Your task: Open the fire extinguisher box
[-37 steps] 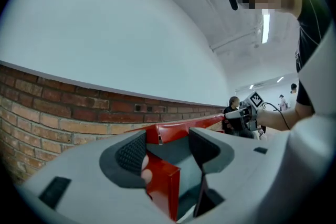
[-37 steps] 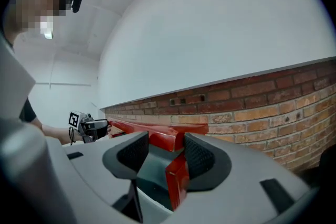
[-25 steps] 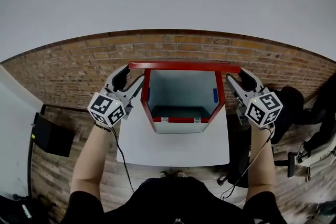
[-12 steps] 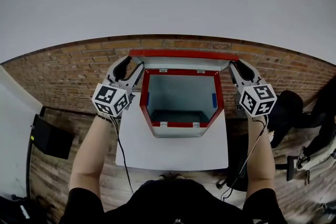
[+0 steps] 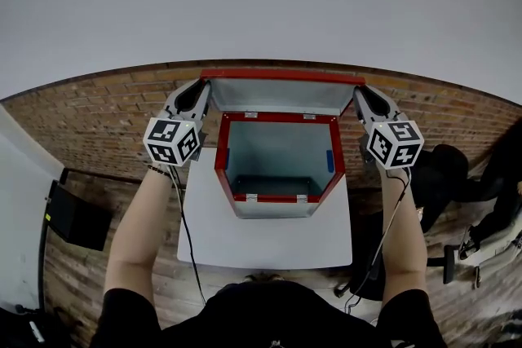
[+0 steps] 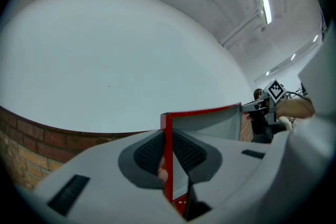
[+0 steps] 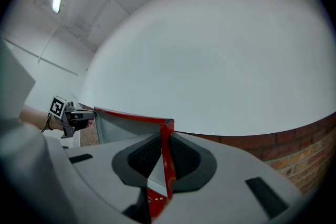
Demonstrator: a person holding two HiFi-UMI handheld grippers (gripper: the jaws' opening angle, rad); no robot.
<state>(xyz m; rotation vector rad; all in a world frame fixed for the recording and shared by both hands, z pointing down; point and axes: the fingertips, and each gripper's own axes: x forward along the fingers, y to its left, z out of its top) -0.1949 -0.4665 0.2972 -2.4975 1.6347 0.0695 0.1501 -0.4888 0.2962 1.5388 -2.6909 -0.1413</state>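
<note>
The fire extinguisher box (image 5: 220, 163), red-framed with a grey inside, stands on a white table (image 5: 269, 236). Its inside looks empty. The lid (image 5: 281, 92) is swung up at the far side. My left gripper (image 5: 200, 91) has the lid's left end between its closing jaws. In the left gripper view the red lid edge (image 6: 167, 128) sits between the ribbed pads of this gripper (image 6: 167, 152). My right gripper (image 5: 363, 96) has the right end between closing jaws. The right gripper view shows that gripper (image 7: 165, 157) pinching the lid's red corner (image 7: 167, 131).
The table stands on a brick-patterned floor (image 5: 106, 114) before a white wall. A black box (image 5: 77, 212) lies on the floor at the left. Dark chair-like gear (image 5: 453, 167) sits at the right. A cable (image 5: 186, 232) hangs from my left gripper.
Both grippers went from wide open beside the lid to closed on its two ends. The lid has swung up and farther back, and both hands have moved away from me.
</note>
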